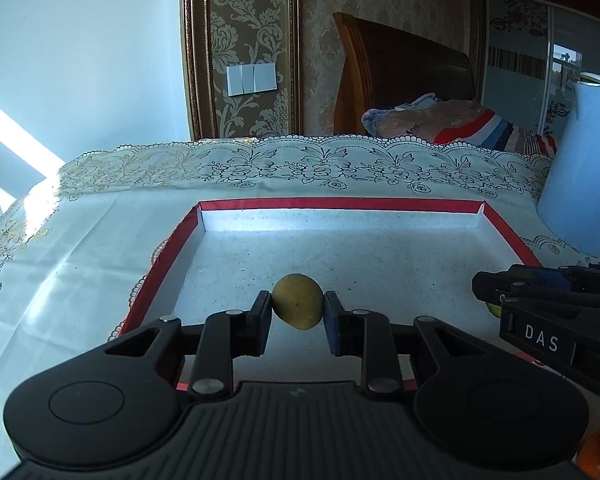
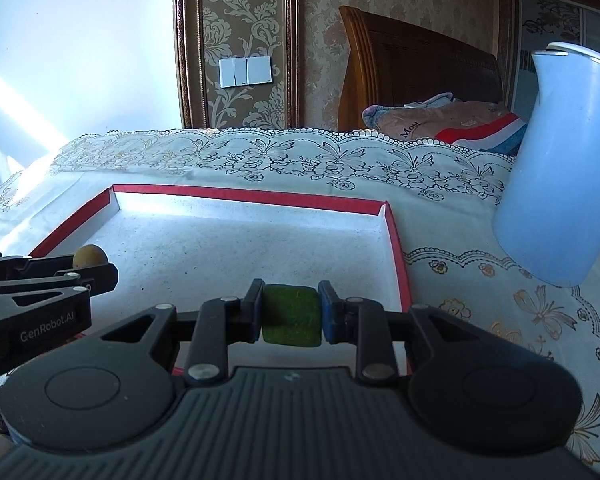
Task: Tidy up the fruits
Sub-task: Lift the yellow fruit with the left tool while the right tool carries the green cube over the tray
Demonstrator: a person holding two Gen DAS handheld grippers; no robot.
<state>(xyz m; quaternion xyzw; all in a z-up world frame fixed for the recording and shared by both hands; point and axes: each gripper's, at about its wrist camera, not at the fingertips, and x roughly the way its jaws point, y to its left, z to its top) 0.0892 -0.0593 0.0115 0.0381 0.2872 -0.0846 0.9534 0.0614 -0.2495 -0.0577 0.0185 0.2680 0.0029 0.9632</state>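
A shallow tray with a red rim [image 1: 340,203] and a pale speckled floor lies on the table; it also shows in the right wrist view [image 2: 252,196]. My left gripper [image 1: 297,312] is shut on a yellow-brown round fruit [image 1: 298,306], held low over the tray's near middle. That fruit shows at the left of the right wrist view [image 2: 90,256]. My right gripper [image 2: 291,314] is shut on a dark green fruit [image 2: 292,316], over the tray's near right part. The right gripper shows at the right edge of the left wrist view [image 1: 488,288].
A light blue jug [image 2: 560,168] stands on the table right of the tray; it also shows in the left wrist view [image 1: 584,168]. A lace-patterned cloth [image 1: 300,168] covers the table. A wooden headboard [image 1: 400,60] and folded bedding [image 1: 440,120] lie behind.
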